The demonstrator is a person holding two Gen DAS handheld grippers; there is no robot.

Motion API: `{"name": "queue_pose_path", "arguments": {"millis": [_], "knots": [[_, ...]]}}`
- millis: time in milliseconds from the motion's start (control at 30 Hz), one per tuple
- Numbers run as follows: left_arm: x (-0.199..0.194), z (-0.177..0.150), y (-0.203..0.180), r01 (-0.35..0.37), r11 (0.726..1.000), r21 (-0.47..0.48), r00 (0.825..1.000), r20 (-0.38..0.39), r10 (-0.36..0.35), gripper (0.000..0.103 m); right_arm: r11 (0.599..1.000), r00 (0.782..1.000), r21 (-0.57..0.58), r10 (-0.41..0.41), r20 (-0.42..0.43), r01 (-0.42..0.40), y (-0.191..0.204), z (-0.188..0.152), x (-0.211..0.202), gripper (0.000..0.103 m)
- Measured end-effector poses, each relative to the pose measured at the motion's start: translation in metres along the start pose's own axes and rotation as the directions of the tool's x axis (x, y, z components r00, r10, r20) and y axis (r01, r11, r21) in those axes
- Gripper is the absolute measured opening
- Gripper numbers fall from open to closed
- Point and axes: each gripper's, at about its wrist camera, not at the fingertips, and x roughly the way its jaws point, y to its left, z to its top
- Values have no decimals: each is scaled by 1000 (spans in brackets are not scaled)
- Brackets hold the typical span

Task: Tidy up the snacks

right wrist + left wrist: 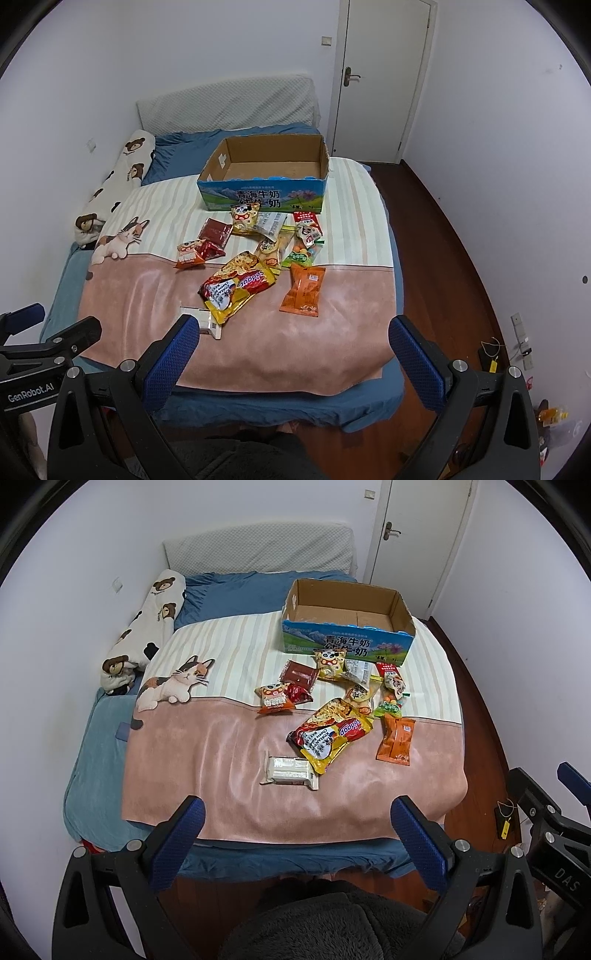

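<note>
Several snack packets lie scattered on a pink and striped blanket point(207, 753) on the bed. Among them are a yellow-red noodle pack point(330, 734) point(238, 286), an orange packet point(396, 741) point(303, 291), a white wafer pack point(290, 771) point(210, 325) and an orange cartoon bag point(273, 698) point(189, 254). An empty open cardboard milk box point(347, 640) point(264, 194) stands behind them. My left gripper point(297, 818) is open and empty, held back at the bed's near edge. My right gripper point(293, 338) is open and empty, also at the near edge.
A bear-print pillow point(147, 627) point(118, 177) lies along the left wall. A white closed door point(417, 535) point(380, 77) is at the back right. Dark wood floor point(436, 258) runs along the bed's right side. The right gripper's body point(546, 819) shows in the left wrist view.
</note>
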Motion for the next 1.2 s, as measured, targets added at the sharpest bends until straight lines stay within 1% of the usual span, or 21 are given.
{"name": "queue_pose_path", "arguments": {"millis": [433,1200], "knots": [[0,1,2,0,1000,-1,1000,1,0,103,1000,1000,0,-8,6,8,-1,-1,0,103],[0,13,-16,-8,1000,6,1000,13,8,103,1000,1000,15,0,20,0,-12,4,1,103]]}}
